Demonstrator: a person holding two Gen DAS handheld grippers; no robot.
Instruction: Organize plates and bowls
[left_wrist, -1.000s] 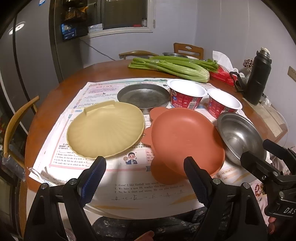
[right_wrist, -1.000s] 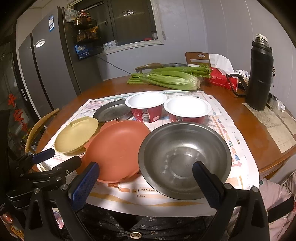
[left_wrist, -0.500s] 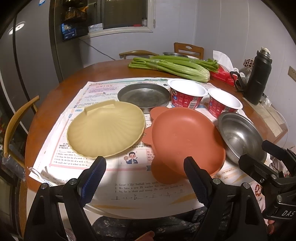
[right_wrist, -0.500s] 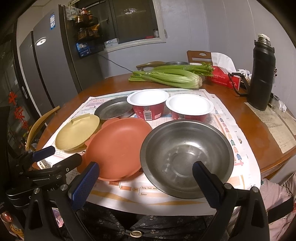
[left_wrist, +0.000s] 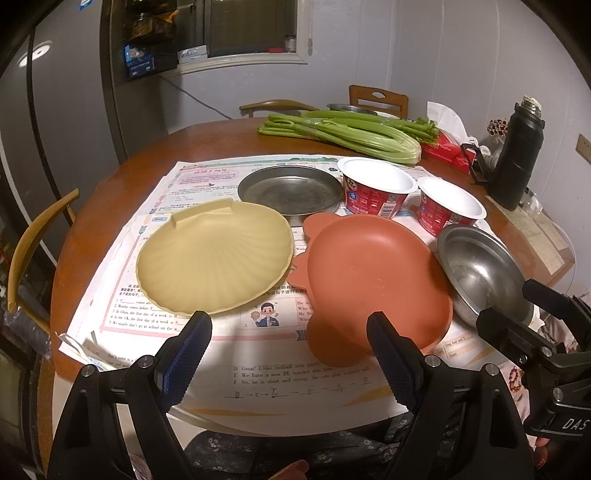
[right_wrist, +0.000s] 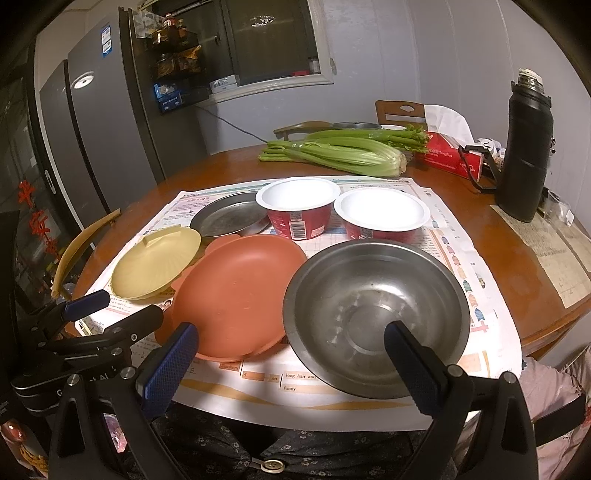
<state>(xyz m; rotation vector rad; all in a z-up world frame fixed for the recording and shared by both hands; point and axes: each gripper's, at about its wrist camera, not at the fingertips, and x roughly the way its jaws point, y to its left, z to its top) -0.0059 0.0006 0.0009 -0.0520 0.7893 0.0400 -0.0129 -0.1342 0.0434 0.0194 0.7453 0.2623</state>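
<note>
Both tools, left tool (left_wrist: 289, 354) and right tool (right_wrist: 291, 363), are hovering spread and empty; the steel bowl (right_wrist: 376, 317) is lying at 12 o'clock of the right one, so it should pinch the near rim squarely.

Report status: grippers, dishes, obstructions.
Left gripper and right gripper open, holding nothing. Steel bowl, orange plate, yellow plate untouched on newspaper. Nothing blocking.
</note>
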